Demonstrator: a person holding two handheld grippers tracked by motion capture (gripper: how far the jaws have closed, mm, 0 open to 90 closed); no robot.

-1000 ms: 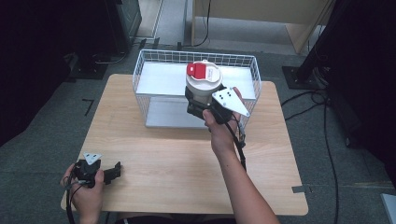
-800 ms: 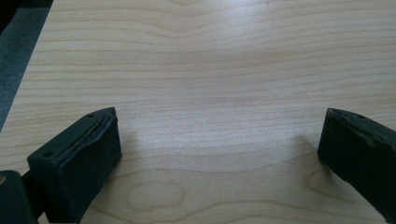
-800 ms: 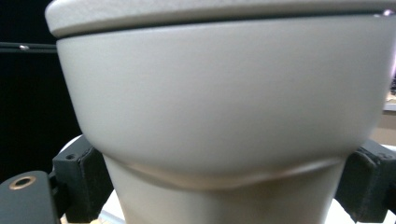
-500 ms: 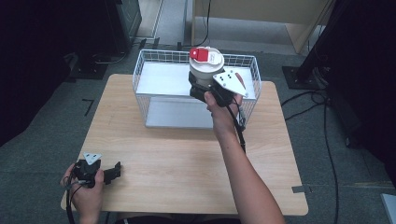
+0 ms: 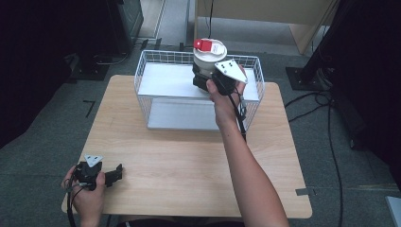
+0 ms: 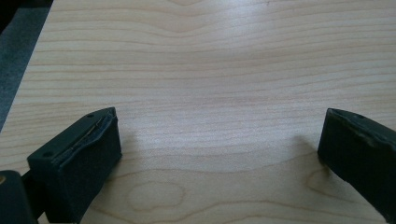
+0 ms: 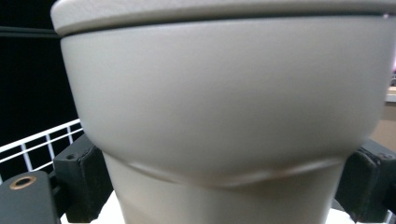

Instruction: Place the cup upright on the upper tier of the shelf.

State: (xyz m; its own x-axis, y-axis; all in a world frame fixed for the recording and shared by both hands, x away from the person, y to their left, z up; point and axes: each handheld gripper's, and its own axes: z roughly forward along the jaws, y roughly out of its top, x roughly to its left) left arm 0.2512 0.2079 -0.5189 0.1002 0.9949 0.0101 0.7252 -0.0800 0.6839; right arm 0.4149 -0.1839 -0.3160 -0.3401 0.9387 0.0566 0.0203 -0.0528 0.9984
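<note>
While held above the wire basket, cup status: lifted, not yet set down.

Cup (image 5: 209, 54): white lidded container with a red label on top, upper centre of the high view, raised over the far rim of the wire basket (image 5: 156, 56).
Right tongs (image 5: 204, 81): clamped on the cup's lower body; in the right gripper view, black pads pressed against both sides of the narrow base (image 7: 224, 196).
Left tongs (image 5: 113, 173): spread wide, nothing between them, resting low at the lower left of the table (image 5: 189, 161); bare wood between the pads in the left gripper view.
Done, by judgement: grasp secured, cup clear of the basket floor.
Left, by judgement: carrying, setting down, letting go; destination not apparent.
</note>
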